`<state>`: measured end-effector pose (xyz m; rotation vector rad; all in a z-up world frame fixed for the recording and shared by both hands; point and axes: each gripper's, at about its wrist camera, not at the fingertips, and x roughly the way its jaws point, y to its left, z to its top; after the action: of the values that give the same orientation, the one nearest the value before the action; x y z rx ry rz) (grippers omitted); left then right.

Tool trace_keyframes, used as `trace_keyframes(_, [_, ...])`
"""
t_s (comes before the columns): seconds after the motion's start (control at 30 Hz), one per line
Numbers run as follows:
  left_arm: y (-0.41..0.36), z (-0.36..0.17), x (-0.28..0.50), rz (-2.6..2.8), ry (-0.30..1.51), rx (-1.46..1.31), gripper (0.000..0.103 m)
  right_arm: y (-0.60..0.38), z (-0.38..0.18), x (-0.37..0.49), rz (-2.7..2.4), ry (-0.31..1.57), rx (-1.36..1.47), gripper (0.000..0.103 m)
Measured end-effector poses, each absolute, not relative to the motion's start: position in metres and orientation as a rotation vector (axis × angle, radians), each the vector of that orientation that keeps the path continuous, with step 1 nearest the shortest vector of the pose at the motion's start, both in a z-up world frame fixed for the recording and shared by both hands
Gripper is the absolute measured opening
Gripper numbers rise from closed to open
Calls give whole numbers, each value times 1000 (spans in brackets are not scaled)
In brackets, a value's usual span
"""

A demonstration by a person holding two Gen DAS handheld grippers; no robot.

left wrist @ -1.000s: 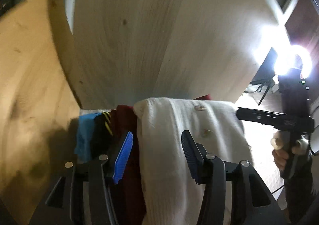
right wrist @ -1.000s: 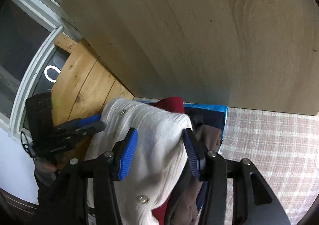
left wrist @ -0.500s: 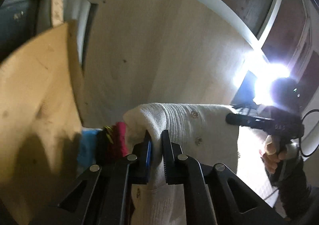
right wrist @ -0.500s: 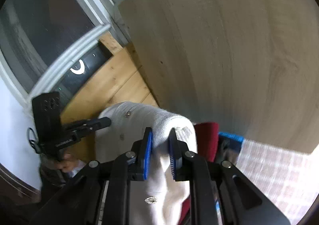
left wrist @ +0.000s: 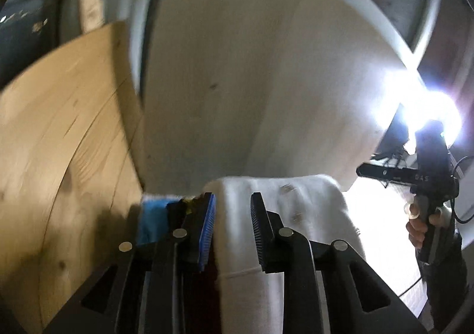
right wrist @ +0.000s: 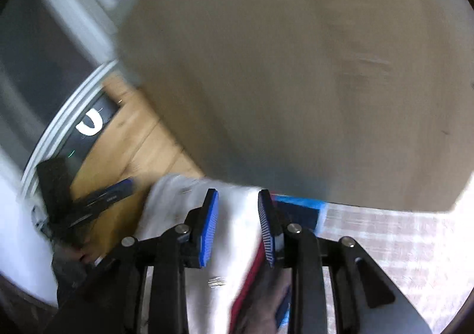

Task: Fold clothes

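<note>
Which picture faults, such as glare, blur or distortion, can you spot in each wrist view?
Left wrist view: strong glare burns out the right side behind the right gripper; fisheye bends the wooden boards. Right wrist view: motion blur smears the white cardigan and checked cloth.

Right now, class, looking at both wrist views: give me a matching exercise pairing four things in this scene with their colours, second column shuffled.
Column 1:
1. knitted garment
2. left gripper pads
3. cloth behind the pile
4. garment under the knit

Column 2:
A. red
B. cream white
C. light blue
D. blue and black

Pairs: 1-B, 2-D, 3-C, 4-A
</note>
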<state>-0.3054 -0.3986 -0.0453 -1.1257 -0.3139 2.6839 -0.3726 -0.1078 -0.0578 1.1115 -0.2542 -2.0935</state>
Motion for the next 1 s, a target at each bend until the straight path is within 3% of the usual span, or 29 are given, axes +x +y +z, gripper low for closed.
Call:
trace_keyframes(0.13, [-385, -84, -339, 2636, -239, -1245, 24, -155, -100, -374, -2095, -17, 1215, 27])
trace_keyframes(0.2, [-384, -106, -353, 2614, -242, -1310, 25, -156, -113, -379, -2131, -28, 1242, 27])
trace_keyframes(0.3, [-396, -96, -342, 2599, -362, -1307, 22, -138, -91, -366, -2146, -114, 1221, 27])
trace_keyframes(0.4, [-393, -61, -293, 2679, -271, -1211, 22, -126, -76, -315, -2150, -50, 1181, 28])
trace_keyframes(0.43, [-392, -49, -275, 2704, -234, -1170, 28, -123, -72, -295, -2150, -19, 1169, 30])
trace_keyframes(0.5, [-387, -41, -228, 2721, -236, -1124, 35, -116, -65, -256, -2149, 43, 1144, 44])
trace_keyframes(0.7, [-362, -94, -154, 2610, -366, -1306, 35, -117, -123, -189, -2074, 128, 1354, 53])
trace_keyframes(0.83, [-353, -105, -127, 2681, -279, -1422, 32, -88, -119, -163, -2154, 118, 1455, 53])
trace_keyframes(0.87, [-354, -97, -115, 2727, -277, -1395, 35, -75, -110, -153, -2207, 81, 1431, 53])
trace_keyframes(0.93, [-355, -77, -88, 2823, -271, -1334, 57, -57, -99, -130, -2296, 22, 1403, 59])
trace_keyframes(1.0, [-347, -71, -70, 2848, -263, -1311, 67, -55, -91, -114, -2362, 47, 1384, 61])
